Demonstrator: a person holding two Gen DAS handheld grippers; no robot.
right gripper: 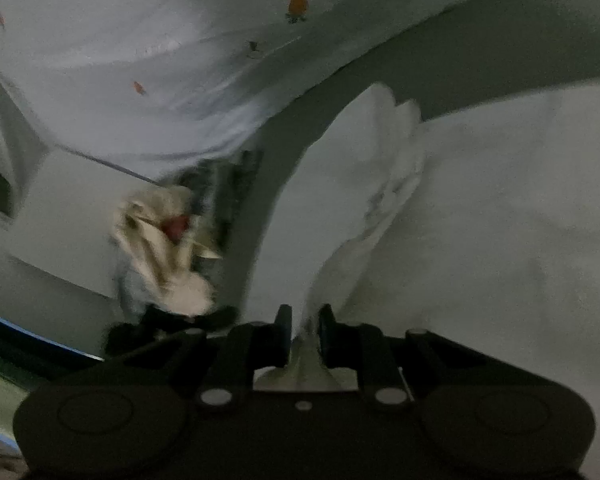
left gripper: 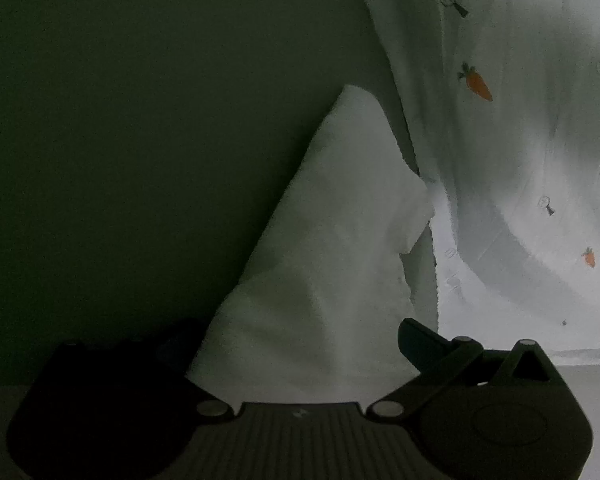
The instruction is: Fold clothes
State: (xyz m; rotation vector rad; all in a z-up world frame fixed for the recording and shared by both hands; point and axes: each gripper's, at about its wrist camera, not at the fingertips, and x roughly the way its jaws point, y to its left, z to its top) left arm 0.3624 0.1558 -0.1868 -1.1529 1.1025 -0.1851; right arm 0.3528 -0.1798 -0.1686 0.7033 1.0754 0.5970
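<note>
A white garment with small orange carrot prints fills both views. In the left wrist view its printed body (left gripper: 512,128) hangs at the right and a plain white fold (left gripper: 332,264) rises between my left gripper's (left gripper: 296,340) spread fingers; the right finger (left gripper: 420,336) shows, the left finger is lost in shadow. In the right wrist view my right gripper (right gripper: 305,326) is shut on a pinched edge of the white cloth (right gripper: 364,208), which rises from the jaws. The printed body (right gripper: 172,80) spans the upper left.
A dark green surface (left gripper: 120,160) fills the left of the left wrist view. In the right wrist view a blurred gloved hand on the other gripper (right gripper: 168,240) is at the left, with a pale surface (right gripper: 60,220) behind it.
</note>
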